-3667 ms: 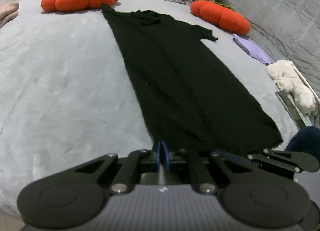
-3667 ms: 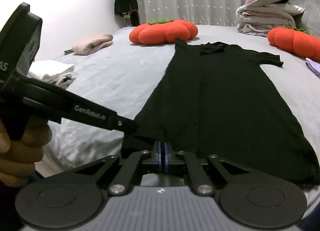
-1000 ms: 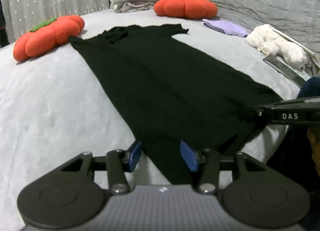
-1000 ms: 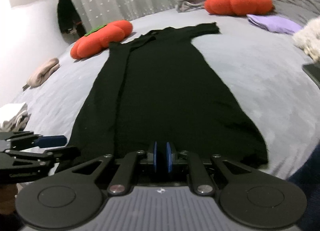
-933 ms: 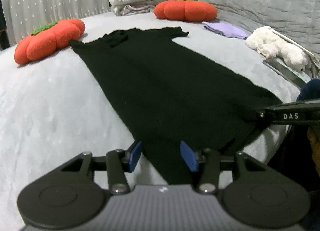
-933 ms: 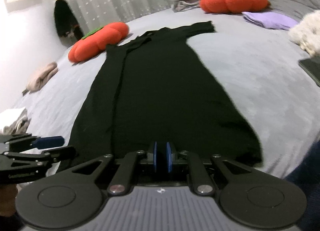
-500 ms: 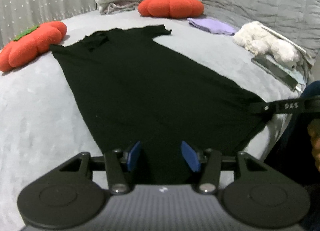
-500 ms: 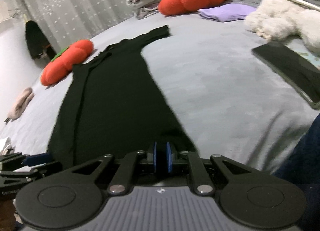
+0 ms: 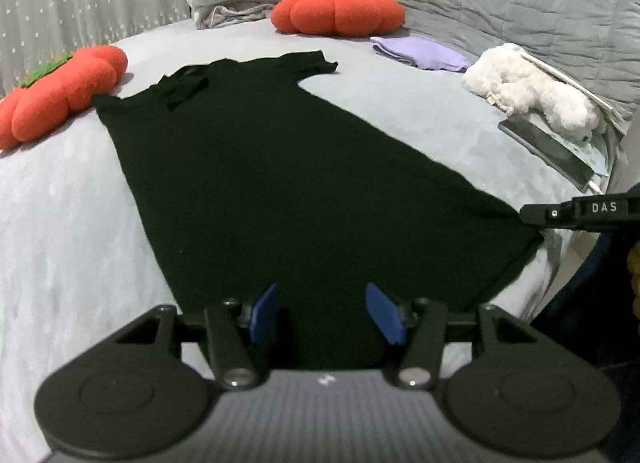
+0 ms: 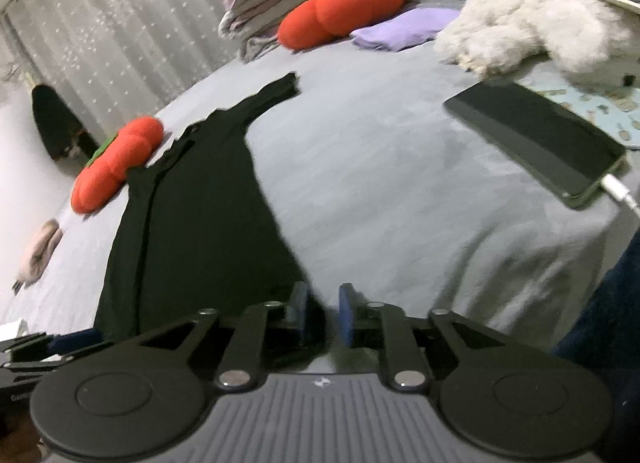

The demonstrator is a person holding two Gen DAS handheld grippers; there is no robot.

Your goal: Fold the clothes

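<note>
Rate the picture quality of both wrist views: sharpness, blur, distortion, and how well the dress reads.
Left wrist view: sharp, even soft light; fisheye bows the grey bed; the black dress reads as a flat dark mass with hardly any fold detail. Right wrist view: tilted and motion-smeared, worst on the white plush toy and the dress edge; the phone shows dull glare.

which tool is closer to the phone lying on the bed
Right. The right tool is at the black dress's hem corner on the phone's side; the left tool is over the hem further from it.
</note>
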